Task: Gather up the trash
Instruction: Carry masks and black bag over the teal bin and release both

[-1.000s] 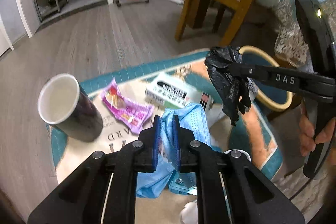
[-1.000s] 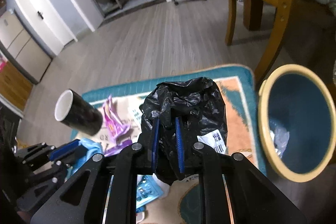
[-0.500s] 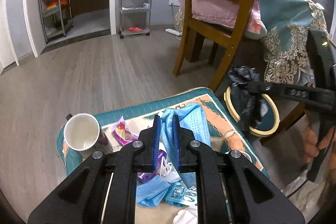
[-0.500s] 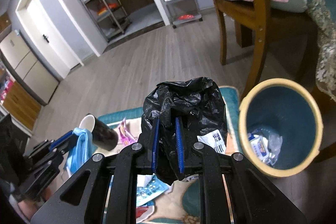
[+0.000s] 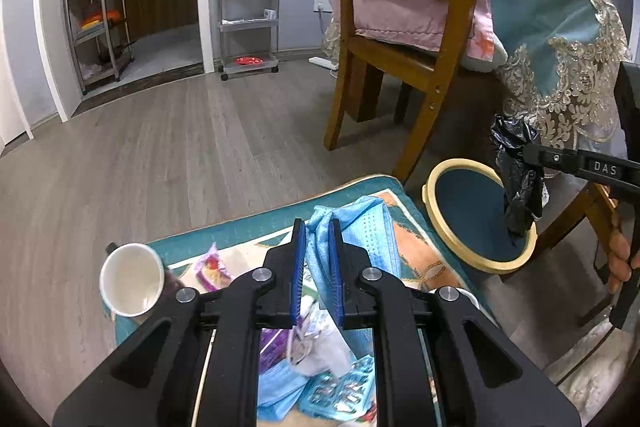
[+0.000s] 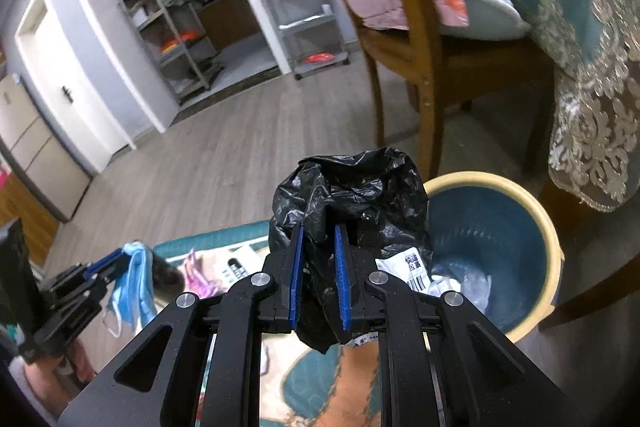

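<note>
Black bag point(image 6: 352, 203) in right gripper point(image 6: 318, 227), above bin point(image 6: 552, 227)

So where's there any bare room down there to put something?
The wood floor beyond the rug's far edge, left of the chair, is bare. The rug is crowded: cup, wrappers, masks. The bin holds little.

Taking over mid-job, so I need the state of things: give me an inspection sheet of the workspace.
Surface: patterned rug on wood floor.
Job's things: blue-lined bin beside the rug, some trash inside.
Clutter: paper cup tipped over, purple wrapper, blister packs on the rug.
Grippers: left gripper shut on blue face mask; right gripper shut on black plastic bag, near the bin.
Cables: nothing seen.
Surroundings: wooden chair, shelving racks.
</note>
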